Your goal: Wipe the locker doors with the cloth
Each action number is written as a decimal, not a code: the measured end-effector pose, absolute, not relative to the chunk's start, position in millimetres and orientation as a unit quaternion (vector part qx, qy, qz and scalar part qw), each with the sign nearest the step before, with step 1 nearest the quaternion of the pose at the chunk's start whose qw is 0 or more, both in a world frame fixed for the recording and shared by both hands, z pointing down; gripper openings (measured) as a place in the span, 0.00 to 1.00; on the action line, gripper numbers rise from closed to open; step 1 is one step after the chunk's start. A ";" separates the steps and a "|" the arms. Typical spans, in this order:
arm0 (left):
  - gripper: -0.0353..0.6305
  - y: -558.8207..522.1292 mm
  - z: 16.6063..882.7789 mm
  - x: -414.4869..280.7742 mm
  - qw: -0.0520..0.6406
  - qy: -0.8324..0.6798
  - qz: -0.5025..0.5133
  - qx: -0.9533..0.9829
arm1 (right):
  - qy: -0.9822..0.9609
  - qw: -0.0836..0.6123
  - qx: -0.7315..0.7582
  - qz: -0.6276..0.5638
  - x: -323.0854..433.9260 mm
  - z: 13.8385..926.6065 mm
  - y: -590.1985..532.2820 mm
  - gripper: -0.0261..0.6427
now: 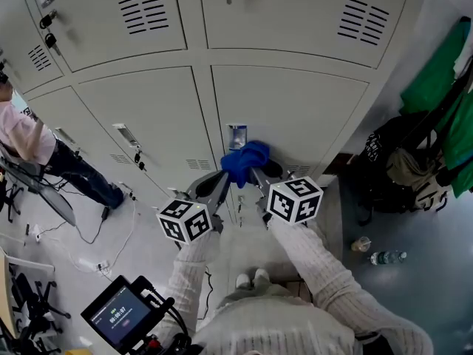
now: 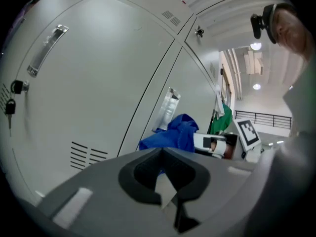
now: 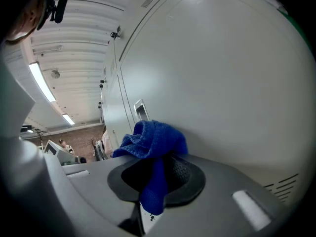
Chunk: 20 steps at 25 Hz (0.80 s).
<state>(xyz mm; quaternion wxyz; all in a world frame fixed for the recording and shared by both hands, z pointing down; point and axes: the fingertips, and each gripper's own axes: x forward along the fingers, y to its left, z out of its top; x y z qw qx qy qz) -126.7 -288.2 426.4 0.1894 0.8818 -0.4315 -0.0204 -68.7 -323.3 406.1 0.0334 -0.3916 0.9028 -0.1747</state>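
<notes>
- A person [image 1: 22, 135] stands at the far left, beside the grey lockers.
- The left gripper [image 2: 161, 152] has its jaws pressed together with nothing between them, and it is pointed at the locker doors [image 1: 159, 117].
- The blue cloth [image 1: 245, 161] sits bunched just below a door handle [image 1: 236, 135]. It seems to touch the door, though the angle leaves that unsure.
- The right gripper [image 3: 155, 174] pinches the cloth, and one end hangs down between its jaws.
- A green garment [image 1: 436, 72] hangs at the far right above dark bags [image 1: 399, 168].

Bright, even light from ceiling strips [image 3: 39, 80]; locker doors [image 1: 288, 117] evenly lit, soft shadows, heavy fisheye bending, dark corners.
</notes>
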 end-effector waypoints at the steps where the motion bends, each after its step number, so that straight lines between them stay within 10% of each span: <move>1: 0.06 -287.4 433.7 -125.1 0.197 -0.431 -0.015 0.881 | 0.902 0.029 -0.393 -0.178 -67.8 413.2 -323.4 0.11; 20: 0.06 -290.7 500.7 -106.1 0.271 -0.422 0.011 0.865 | 0.877 -0.072 -0.416 -0.230 -60.0 517.1 -327.2 0.11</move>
